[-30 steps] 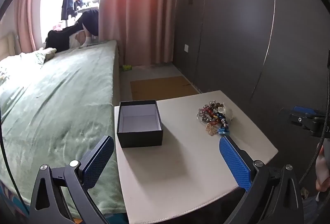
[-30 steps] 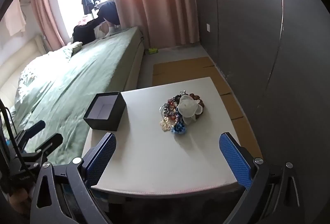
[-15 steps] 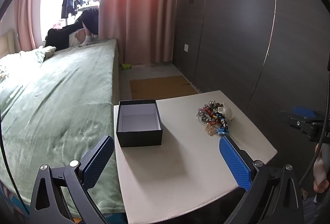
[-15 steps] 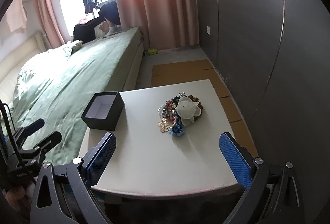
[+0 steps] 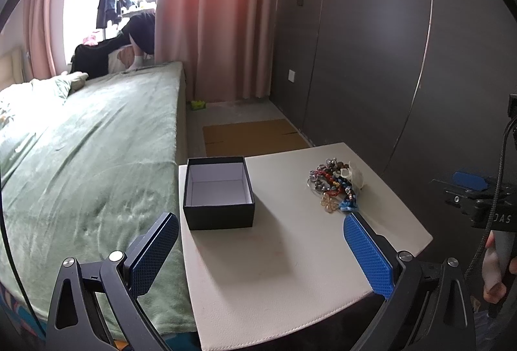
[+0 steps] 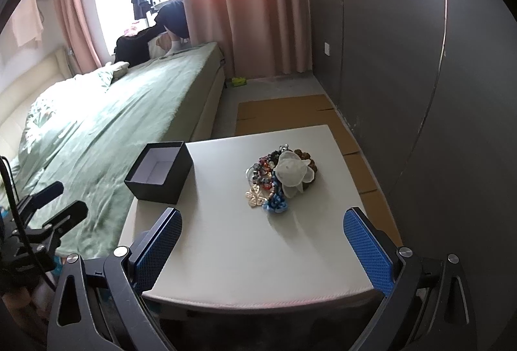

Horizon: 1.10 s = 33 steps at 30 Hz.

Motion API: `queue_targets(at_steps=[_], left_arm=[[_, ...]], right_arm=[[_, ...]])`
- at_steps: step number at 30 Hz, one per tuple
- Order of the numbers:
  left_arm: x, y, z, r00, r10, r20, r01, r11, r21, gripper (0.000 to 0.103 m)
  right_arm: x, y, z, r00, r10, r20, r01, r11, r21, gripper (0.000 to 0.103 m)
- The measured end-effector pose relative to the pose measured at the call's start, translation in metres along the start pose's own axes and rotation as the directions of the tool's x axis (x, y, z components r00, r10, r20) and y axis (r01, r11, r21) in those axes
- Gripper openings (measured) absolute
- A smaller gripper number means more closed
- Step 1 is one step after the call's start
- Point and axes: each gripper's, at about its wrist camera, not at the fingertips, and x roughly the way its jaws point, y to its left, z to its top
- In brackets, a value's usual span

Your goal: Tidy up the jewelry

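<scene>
Jewelry pile (image 6: 280,179) ahead of right hand-held gripper (image 6: 263,243), resting on tabletop (image 6: 245,247); black box (image 6: 160,171) ahead-left. Both hand-held grippers spread apart, empty (left hand-held gripper (image 5: 260,246) too). Probably light, slippery, tangle-prone: pinch blue knotted cord nearest.

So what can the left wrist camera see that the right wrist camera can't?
Only the left wrist view shows a hand holding the right gripper's handle at the picture's right edge. Only the right wrist view shows the white flower piece from above, topping the jewelry pile. Both show the open black box, the white table and the green bed; each gripper's jaws stand open.
</scene>
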Motion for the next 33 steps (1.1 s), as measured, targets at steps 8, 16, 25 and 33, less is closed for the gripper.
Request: queue_targets(at_steps=[8,16,25,33], left_arm=[[-0.0007,0.0003,0.0011,1.0,0.0,-0.01,0.0,1.0,-0.006,0.102],[0.0017,0.0003,0.0016,1.0,-0.006,-0.029,0.005,1.0,-0.009,0.102],[0.0027,-0.0032,0.0003,0.999,-0.011,-0.033,0.011,1.0,-0.003,0.102],[0.0054,-0.0037,0.0013,0.999,-0.013,-0.037,0.013,1.0,-0.007,0.102]], right_arm=[[0.0042,-0.0006,-0.0017,1.0,0.003,0.008,-0.003,1.0,-0.014,0.101],[0.0085,-0.0015,-0.0038,1.0,0.003,0.005,-0.003,1.0,-0.024,0.101],[0.0083,-0.0015,-0.0048,1.0,0.002,0.007,-0.002,1.0,-0.028,0.101],[0.0084,-0.0033,-0.0057,1.0,0.007,0.008,-0.007,1.0,-0.022,0.101]])
